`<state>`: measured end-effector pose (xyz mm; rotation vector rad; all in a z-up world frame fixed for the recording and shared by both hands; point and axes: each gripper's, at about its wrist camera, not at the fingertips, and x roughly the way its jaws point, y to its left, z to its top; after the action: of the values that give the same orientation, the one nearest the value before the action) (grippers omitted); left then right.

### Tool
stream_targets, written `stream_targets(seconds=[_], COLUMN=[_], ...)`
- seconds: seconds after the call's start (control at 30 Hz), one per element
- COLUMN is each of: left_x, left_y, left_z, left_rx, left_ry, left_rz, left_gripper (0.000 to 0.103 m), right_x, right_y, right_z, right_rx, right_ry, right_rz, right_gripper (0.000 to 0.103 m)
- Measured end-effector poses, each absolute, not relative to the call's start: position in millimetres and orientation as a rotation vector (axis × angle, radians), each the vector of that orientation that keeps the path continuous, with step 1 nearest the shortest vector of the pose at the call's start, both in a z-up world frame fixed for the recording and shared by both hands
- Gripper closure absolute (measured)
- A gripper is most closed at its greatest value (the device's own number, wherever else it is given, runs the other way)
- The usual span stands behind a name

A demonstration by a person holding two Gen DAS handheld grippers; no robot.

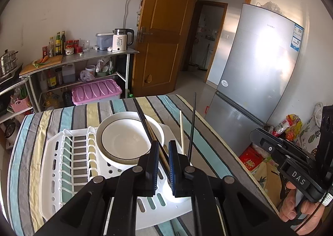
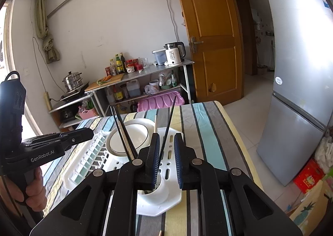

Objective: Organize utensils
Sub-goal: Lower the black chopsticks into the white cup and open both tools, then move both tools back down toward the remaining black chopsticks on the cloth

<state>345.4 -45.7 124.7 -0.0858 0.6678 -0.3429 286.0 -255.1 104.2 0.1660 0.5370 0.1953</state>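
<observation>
A white dish rack [image 1: 68,165] lies on the striped table and also shows in the right wrist view [image 2: 83,167]. White bowls [image 1: 124,140] sit stacked in it. A white round cup holder [image 2: 158,192] at the rack's near corner holds several chopsticks: a dark pair [image 1: 145,123], a pale wooden one [image 1: 181,129] and a thin black one [image 1: 192,123]. My left gripper [image 1: 163,146] is open, its jaws standing either side of the dark pair without pressing on it. My right gripper [image 2: 167,140] is open just above the holder, the thin black chopstick [image 2: 169,121] rising between its jaws.
The striped tablecloth [image 1: 31,144] covers the table, whose right edge drops off toward a silver fridge [image 1: 260,73]. A metal shelf [image 1: 87,59] with bottles, a kettle and a pink box stands behind the table. Bags and boxes lie on the floor at right [image 1: 291,127].
</observation>
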Motion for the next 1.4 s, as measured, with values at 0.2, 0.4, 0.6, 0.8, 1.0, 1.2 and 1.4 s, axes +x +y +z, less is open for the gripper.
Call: stream_targets(seconds=[0.2,0.4,0.6,0.8,1.0,1.2,1.4], left_x=[298,246,201,174,166,169,176], left_y=[-36,-29,-24,-20,-7,10,22], left_z=[113,86,63,44,34,30,26], left_rx=[-0.065,-0.056,-0.057,-0.042,-0.061,-0.097,-0.118], left_ry=[0.655,0.680,0.706,0.737,0.749,0.757,0.774], left_rz=[-0.344,-0.348,-0.358,-0.370,-0.346,-0.319,-0.310], left_gripper=[0.095,0.095,0.095,0.095,0.095,0.095,0.095], right_x=[246,208,175,154,151,163,178], right_y=[-251,-241,-233,-225,-213,-191,-169], right_z=[98,78,61,41,17,-11,-40], right_rx=[0.159,0.156,0.148,0.137,0.125,0.094,0.054], right_ry=[0.538,0.573,0.611,0.664,0.721,0.807,0.892], right_rz=[0.214,0.240,0.267,0.292,0.322,0.348,0.355], right_gripper=[0.088,0.088,0.088,0.088,0.088,0.088,0.088])
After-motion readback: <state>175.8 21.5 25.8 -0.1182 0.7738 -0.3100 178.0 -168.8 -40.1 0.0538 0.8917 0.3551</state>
